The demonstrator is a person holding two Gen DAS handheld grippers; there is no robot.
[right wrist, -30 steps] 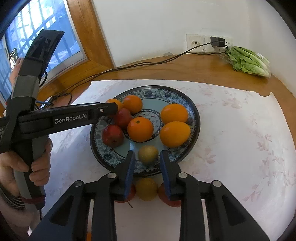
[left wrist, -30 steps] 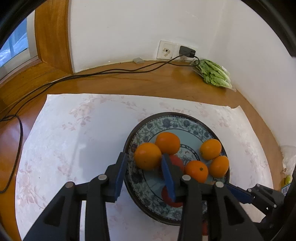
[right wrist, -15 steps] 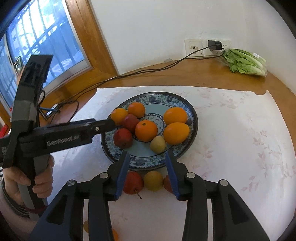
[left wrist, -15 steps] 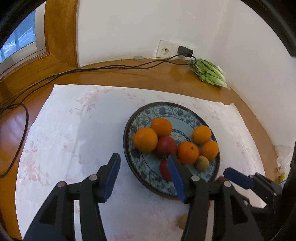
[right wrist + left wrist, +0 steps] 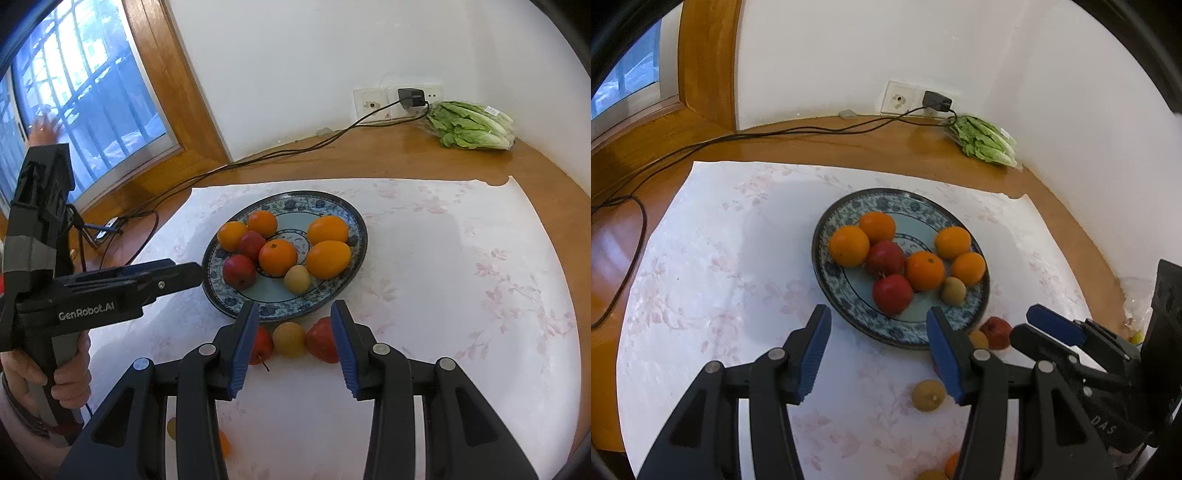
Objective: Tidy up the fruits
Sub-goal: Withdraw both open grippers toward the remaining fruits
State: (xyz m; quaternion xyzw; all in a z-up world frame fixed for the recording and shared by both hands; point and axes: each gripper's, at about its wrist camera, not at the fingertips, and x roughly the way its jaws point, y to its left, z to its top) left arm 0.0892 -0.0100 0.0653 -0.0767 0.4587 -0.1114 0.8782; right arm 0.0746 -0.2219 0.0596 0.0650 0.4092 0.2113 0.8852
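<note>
Both of your tongs, left tongs (image 5: 877, 354) and right tongs (image 5: 293, 347), hang apart and empty above loose fruit (image 5: 289, 339) beside the plate (image 5: 334, 295), ready to grab.

Home: wooden window sill (image 5: 155, 173), wall socket (image 5: 369, 105), floral tablecloth (image 5: 461, 295).

Both wrist cameras look steeply down along their tongs, close above the wooden desk (image 5: 820, 147). Both share the blue patterned round plate (image 5: 849, 206) (image 5: 343, 210).
</note>
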